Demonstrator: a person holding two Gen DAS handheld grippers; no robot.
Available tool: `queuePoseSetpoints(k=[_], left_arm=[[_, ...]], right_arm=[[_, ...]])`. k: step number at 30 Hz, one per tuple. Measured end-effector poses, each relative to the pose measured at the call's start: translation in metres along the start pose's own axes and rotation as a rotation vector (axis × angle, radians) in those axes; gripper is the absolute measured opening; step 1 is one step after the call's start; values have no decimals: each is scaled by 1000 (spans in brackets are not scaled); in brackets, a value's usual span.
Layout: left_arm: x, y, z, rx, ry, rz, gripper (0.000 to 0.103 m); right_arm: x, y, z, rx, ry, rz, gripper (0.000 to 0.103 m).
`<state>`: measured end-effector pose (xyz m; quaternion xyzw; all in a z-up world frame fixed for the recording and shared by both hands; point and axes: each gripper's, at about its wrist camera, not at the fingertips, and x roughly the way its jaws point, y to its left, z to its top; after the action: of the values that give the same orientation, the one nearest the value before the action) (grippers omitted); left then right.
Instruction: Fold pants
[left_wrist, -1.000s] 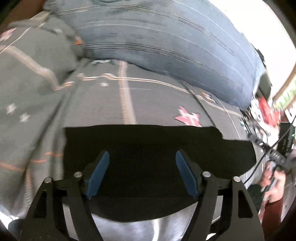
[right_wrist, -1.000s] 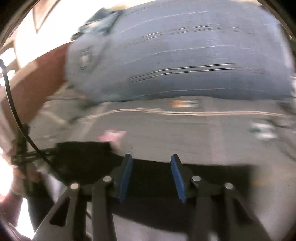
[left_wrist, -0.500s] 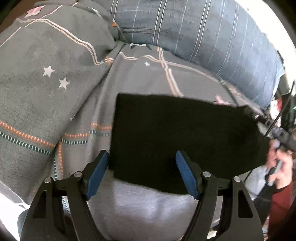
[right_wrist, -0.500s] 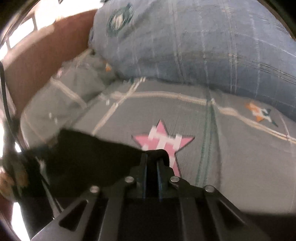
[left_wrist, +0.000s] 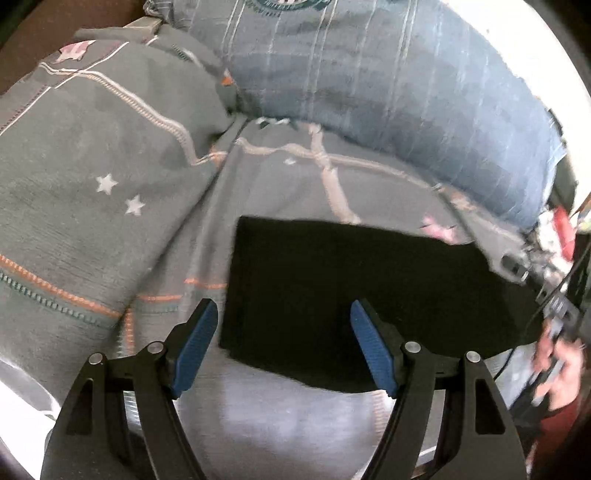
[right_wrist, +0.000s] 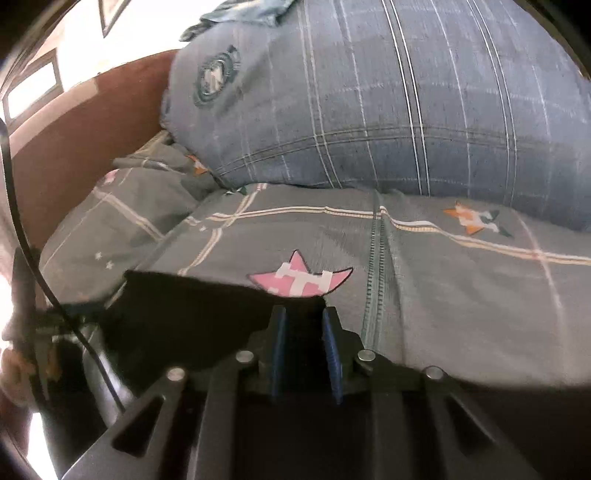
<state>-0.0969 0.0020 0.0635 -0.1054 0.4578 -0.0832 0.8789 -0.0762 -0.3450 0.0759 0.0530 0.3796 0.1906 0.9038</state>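
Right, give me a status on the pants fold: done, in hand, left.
Done: the black pants already lie as a compact rectangle on the grey bedspread. In hand: the right gripper is shut on their far corner beside the pink star; the left gripper is open, holding nothing. Left: probably one more fold, then release.

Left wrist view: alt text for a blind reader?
Open left gripper hovers over folded black pants lying on a grey star-patterned bedspread. A blue plaid pillow sits behind; the right gripper is at the pants' far edge.
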Motion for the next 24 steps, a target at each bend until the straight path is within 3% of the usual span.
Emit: queuePoseSetpoints(k=[8, 12, 17, 24], left_arm=[[20, -25, -4, 26, 32, -52, 75], [31, -28, -13, 66, 29, 2, 75], [29, -33, -16, 103, 16, 41, 75], [18, -44, -8, 83, 5, 9, 75]], right_arm=[[-9, 11, -34, -6, 44, 7, 22], [3, 0, -51, 35, 85, -11, 20], [-3, -6, -55, 75, 66, 11, 20], [-25, -13, -56, 83, 46, -20, 34]])
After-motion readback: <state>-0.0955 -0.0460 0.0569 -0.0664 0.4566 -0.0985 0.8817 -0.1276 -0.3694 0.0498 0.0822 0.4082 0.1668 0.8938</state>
